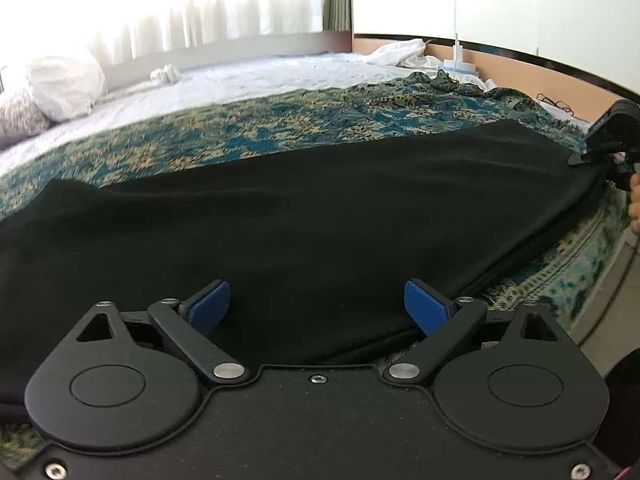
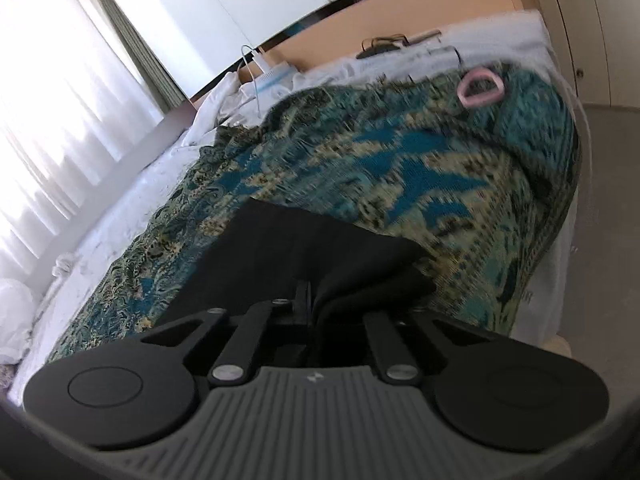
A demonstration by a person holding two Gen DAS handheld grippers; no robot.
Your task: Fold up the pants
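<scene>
Pants (image 1: pixel 304 216) lie spread flat across a patterned bedspread (image 1: pixel 248 128) for folding; the left tool (image 1: pixel 316 308) hangs wide above their near edge, while at three o'clock the right tool (image 2: pixel 310 300) pinches one end (image 2: pixel 320 248), apparently to lift it over.

The black pants (image 1: pixel 300 216) run off the left wrist view's left edge, their near hem hidden behind the left gripper (image 1: pixel 316 308). In the blurred right wrist view, the right gripper (image 2: pixel 310 300) hides its own jaws in bunched cloth. The pink ring (image 2: pixel 478 88) beyond the pants is too smeared to identify.
</scene>
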